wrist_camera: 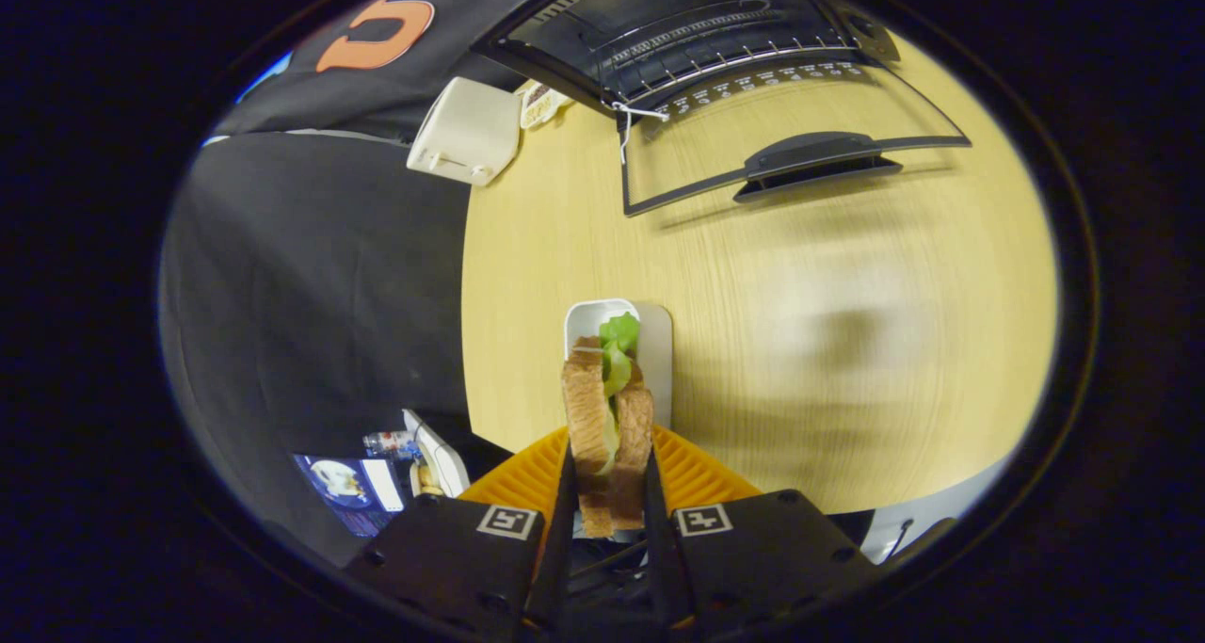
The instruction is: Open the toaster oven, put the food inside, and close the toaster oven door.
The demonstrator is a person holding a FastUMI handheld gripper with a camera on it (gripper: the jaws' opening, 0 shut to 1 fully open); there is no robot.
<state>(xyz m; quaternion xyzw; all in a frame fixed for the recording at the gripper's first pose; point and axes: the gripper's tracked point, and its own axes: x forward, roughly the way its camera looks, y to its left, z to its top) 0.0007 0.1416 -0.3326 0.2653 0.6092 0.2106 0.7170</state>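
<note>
A sandwich (608,419) of two bread slices with green lettuce stands on edge between my fingers, and my gripper (608,492) is shut on it. Beneath the sandwich, a small white plate (659,342) rests on the wooden table (800,342). Far beyond the fingers the toaster oven (678,31) stands with its glass door (781,135) folded down flat over the table. The door's dark handle faces me and the wire rack (715,59) shows inside the cavity.
A cream toaster (466,133) sits left of the oven near the table's left edge, with a small packet behind it. Black cloth hangs beside the table. Down by the left finger lie a bottle (391,443) and a screen.
</note>
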